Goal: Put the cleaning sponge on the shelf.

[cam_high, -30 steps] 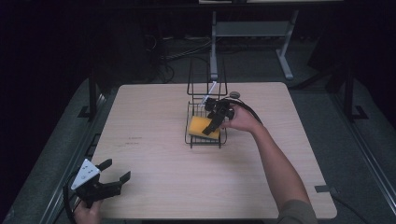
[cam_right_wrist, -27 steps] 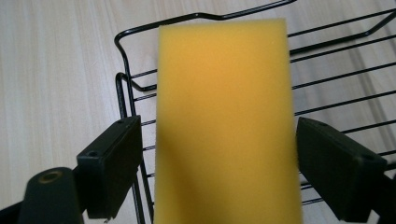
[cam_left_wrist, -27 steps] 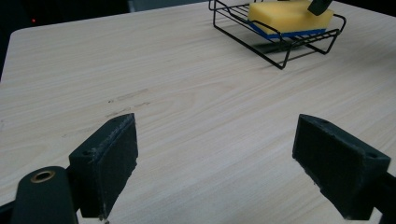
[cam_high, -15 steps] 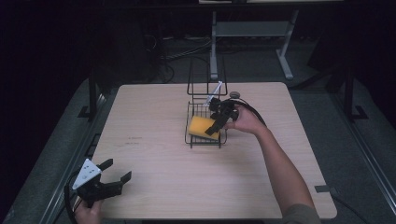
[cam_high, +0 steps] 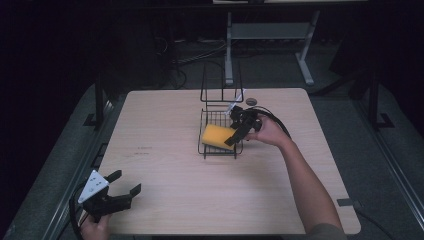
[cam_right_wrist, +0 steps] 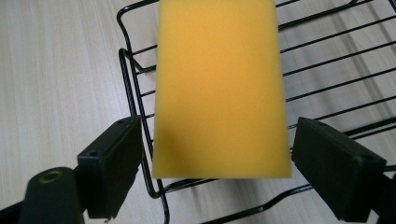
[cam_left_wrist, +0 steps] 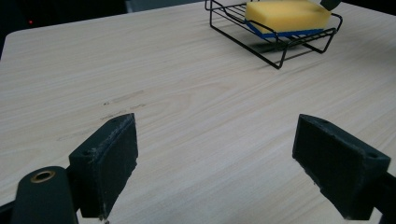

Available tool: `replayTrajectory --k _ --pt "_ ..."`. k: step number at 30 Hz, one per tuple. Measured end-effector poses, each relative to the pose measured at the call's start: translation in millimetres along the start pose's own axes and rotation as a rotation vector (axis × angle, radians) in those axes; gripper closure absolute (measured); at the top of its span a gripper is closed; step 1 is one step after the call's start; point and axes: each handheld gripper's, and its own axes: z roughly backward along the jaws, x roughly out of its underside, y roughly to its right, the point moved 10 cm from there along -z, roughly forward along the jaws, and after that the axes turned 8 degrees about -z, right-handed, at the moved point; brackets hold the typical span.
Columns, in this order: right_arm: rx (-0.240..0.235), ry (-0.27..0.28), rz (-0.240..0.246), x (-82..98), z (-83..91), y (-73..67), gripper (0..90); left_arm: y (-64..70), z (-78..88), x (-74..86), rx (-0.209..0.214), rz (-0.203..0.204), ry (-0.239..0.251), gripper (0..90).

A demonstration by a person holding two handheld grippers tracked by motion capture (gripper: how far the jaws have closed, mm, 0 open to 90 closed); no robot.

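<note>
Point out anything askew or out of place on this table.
Only the yellow sponge: it lies tilted in the wire basket, one side propped on the rim. The right gripper straddles it with jaws open, not touching.

Dim room, light wooden surface (cam_high: 165, 125) lit from above, grey floor (cam_high: 360, 125), metal frame (cam_high: 270, 37) standing behind

No text, label, brand or number can be read anywhere.

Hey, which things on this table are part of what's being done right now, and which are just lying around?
Part of the job:
yellow sponge
black wire rack
right gripper, open around the sponge

Lying about:
small dark round object behind the rack
left gripper, idle at the table's near corner
</note>
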Motion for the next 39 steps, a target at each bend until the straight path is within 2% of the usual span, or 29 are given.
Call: replayTrajectory --k 5,9,17,31,39 --pt "-0.005 0.024 -0.009 5.1 4.7 1.6 16.0 -0.7 0.4 0.4 -0.004 -0.003 -0.001 13.4" --pt "-0.007 0.024 -0.031 14.9 5.9 4.2 16.0 -0.5 0.3 0.6 -0.001 0.001 -0.001 13.4" --pt "0.008 0.035 -0.056 31.7 13.5 7.5 16.0 1.3 -1.1 -0.4 -0.001 -0.006 -0.003 13.4" --pt "0.03 0.054 -0.085 59.5 31.1 4.9 16.1 4.7 -1.4 -0.9 0.005 -0.017 -0.007 13.4" --pt "0.048 0.022 -0.088 79.8 30.7 1.4 16.1 3.7 -0.1 -0.8 -0.001 -0.014 -0.005 13.4"
